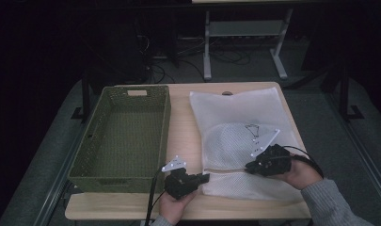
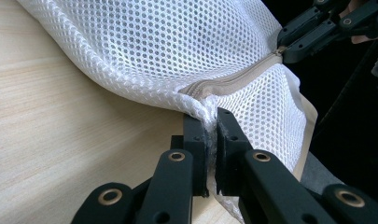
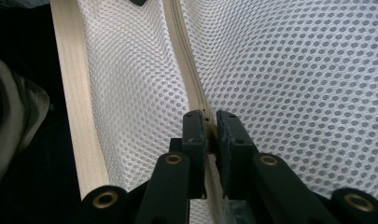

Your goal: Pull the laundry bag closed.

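The mesh bag (image 1: 242, 141) is being pinned at its corner by the clenched left gripper (image 2: 212, 123), so the zipper (image 2: 238, 79) is being worked by the right gripper (image 3: 211, 122), clamped on its pull.

a white mesh laundry bag (image 1: 240, 136) lies flat on the table's right half, at about 3 o'clock from the table's middle. its beige zipper (image 2: 233, 81) runs along the near edge, toward 6 o'clock, with something pale bulging inside.
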Available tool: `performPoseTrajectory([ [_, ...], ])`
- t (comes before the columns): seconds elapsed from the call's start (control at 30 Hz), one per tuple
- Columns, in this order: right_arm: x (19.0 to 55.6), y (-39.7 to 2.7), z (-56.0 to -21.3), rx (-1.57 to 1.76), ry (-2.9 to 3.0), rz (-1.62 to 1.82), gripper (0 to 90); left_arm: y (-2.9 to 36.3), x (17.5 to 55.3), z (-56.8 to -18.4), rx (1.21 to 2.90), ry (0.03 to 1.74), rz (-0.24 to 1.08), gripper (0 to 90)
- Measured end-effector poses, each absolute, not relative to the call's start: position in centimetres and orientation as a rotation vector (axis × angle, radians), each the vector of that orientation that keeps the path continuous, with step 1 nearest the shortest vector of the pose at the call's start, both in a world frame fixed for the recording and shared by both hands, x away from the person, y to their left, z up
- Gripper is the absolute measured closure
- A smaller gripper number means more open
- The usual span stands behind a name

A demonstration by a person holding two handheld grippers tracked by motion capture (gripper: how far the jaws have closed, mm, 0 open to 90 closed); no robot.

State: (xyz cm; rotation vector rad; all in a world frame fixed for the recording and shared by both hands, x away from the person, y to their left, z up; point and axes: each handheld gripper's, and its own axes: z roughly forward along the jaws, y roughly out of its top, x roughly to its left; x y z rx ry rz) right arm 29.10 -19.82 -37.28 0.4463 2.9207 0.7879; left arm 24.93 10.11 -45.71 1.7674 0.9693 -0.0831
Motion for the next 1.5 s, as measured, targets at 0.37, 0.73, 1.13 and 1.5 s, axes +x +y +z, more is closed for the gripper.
performPoseTrajectory([
  [0.37, 29.1, -20.6, -36.9, 0.457, 2.917, 0.780, 81.7, 10.5, 25.0, -45.8, 1.765, 0.980, -0.089, 85.2],
  [0.73, 29.1, -21.4, -36.7, 0.484, 2.911, 0.774, 81.7, 10.7, 25.0, -46.0, 1.767, 0.988, -0.085, 85.0],
  [1.13, 29.3, -22.2, -37.2, 0.508, 2.913, 0.790, 81.6, 10.8, 24.6, -46.3, 1.778, 0.989, -0.085, 84.7],
  [1.5, 29.1, -22.8, -37.4, 0.524, 2.911, 0.811, 81.6, 10.9, 24.5, -46.5, 1.772, 0.988, -0.110, 84.3],
])
